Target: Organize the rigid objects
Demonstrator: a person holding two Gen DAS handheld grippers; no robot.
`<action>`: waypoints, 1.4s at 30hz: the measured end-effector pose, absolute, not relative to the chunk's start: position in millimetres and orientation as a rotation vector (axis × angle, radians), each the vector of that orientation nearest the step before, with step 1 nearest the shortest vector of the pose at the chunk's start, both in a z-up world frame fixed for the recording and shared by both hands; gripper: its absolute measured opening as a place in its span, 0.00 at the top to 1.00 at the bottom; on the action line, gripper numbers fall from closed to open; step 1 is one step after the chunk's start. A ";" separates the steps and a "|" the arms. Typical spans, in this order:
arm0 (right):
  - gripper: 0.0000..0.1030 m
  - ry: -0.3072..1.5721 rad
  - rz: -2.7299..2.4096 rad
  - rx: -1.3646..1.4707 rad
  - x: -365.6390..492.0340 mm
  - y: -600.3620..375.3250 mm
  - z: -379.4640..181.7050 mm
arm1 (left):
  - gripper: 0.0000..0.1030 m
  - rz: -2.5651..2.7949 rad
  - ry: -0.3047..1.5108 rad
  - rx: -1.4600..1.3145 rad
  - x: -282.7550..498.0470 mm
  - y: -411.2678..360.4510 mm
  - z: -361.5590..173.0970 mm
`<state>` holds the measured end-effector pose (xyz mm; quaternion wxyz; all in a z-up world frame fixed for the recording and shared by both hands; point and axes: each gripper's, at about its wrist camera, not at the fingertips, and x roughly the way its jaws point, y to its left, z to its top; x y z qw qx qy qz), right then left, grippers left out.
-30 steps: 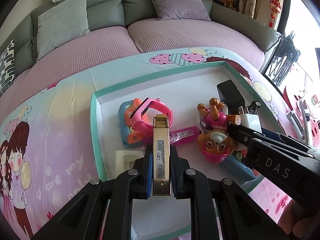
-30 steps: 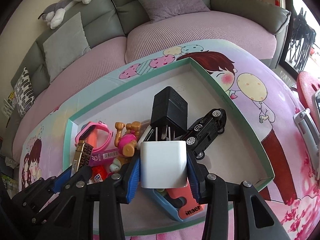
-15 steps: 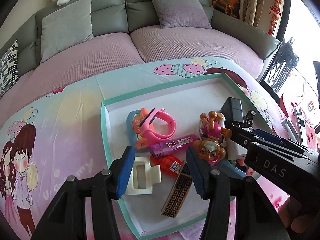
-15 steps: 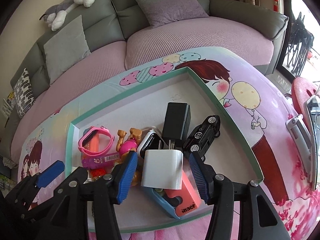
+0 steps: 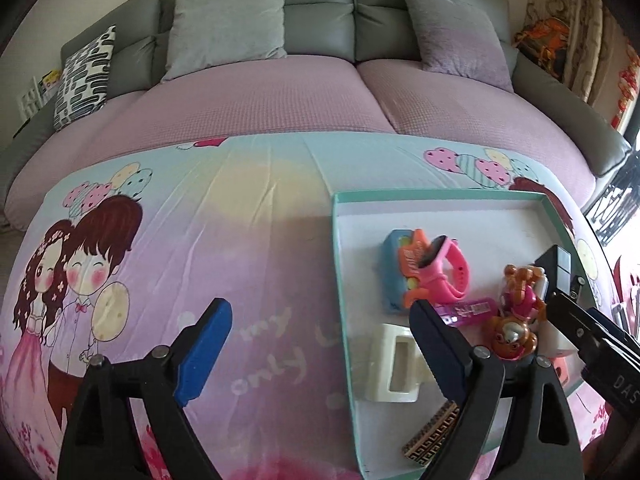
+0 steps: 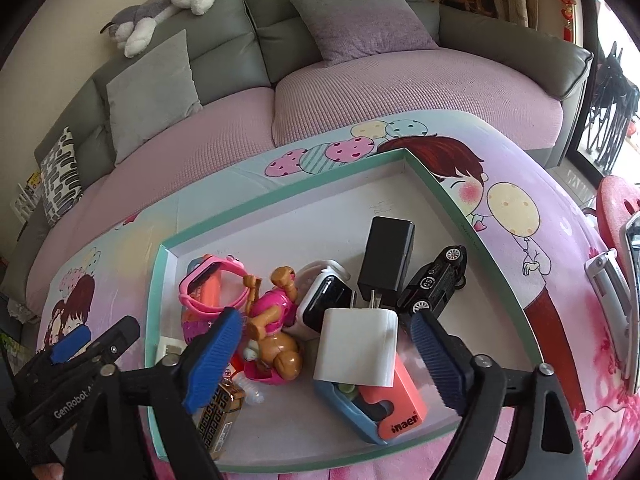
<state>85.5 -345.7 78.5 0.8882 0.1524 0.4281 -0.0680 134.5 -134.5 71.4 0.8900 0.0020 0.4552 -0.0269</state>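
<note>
A shallow teal-rimmed white tray (image 6: 280, 196) lies on the cartoon-print cloth and holds several small things. My right gripper (image 6: 324, 360) is open above its near side, the white charger (image 6: 356, 346) lying free between its blue pads. Beside it are a black charger (image 6: 386, 256), a black toy car (image 6: 434, 280), puppy figures (image 6: 272, 336) and a pink watch (image 6: 212, 286). My left gripper (image 5: 320, 354) is open and empty over the tray's left rim (image 5: 340, 280). The gold patterned lighter (image 5: 432, 436) lies in the tray's near corner.
A cream clip (image 5: 394, 364), a purple tube (image 5: 468, 308) and a blue-orange case (image 6: 376, 404) also lie in the tray. A pink-covered sofa (image 5: 320, 92) with grey cushions stands behind the table. The right gripper's body (image 5: 592, 344) reaches in at right.
My left gripper opened, dropped the gold lighter in the tray and swung left. My right gripper opened, let go of the white charger and drew back.
</note>
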 end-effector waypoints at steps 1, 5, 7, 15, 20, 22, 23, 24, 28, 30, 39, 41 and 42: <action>0.10 0.883 -0.138 0.313 85.6 -344.0 79.3 | 0.11 -0.038 0.945 -0.005 135.7 -129.6 70.2; 0.00 0.864 -0.119 0.296 86.8 -336.9 80.7 | 0.06 0.017 0.946 -0.037 138.9 -113.0 66.7; 0.00 0.856 -0.107 0.284 87.5 -333.0 81.8 | 0.06 0.036 0.947 -0.052 140.2 -106.4 65.2; 0.00 0.847 -0.080 0.279 90.8 -322.5 79.6 | 0.06 0.073 0.936 -0.071 141.7 -97.8 60.8; 0.00 0.841 -0.076 0.268 92.5 -316.1 79.0 | 0.04 0.085 0.896 -0.081 136.5 -92.2 68.6; 0.00 0.839 -0.070 0.270 92.9 -313.2 78.7 | 0.03 0.083 0.882 -0.086 132.2 -90.0 69.8; 0.00 0.837 -0.066 0.274 92.5 -311.9 78.8 | 0.03 0.080 0.881 -0.091 130.4 -89.0 69.5; 0.00 0.837 -0.061 0.275 92.2 -310.0 78.9 | 0.03 0.075 0.882 -0.096 128.3 -88.0 69.3; 0.00 0.825 -0.041 0.270 88.4 -302.1 81.8 | 0.03 0.041 0.859 -0.088 114.8 -88.7 69.9; 0.00 0.821 -0.030 0.286 85.0 -299.8 82.7 | 0.03 0.029 0.860 -0.075 107.0 -89.0 68.0; 0.00 0.810 -0.018 0.248 53.5 -290.6 85.6 | 0.03 0.018 0.854 -0.051 65.7 -79.8 61.3; 0.00 0.824 -0.016 0.235 43.0 -288.9 81.7 | 0.03 0.037 0.849 -0.035 56.4 -79.2 61.9; 0.00 0.833 -0.017 0.226 38.6 -288.0 79.3 | 0.03 0.046 0.843 -0.027 51.5 -79.0 63.0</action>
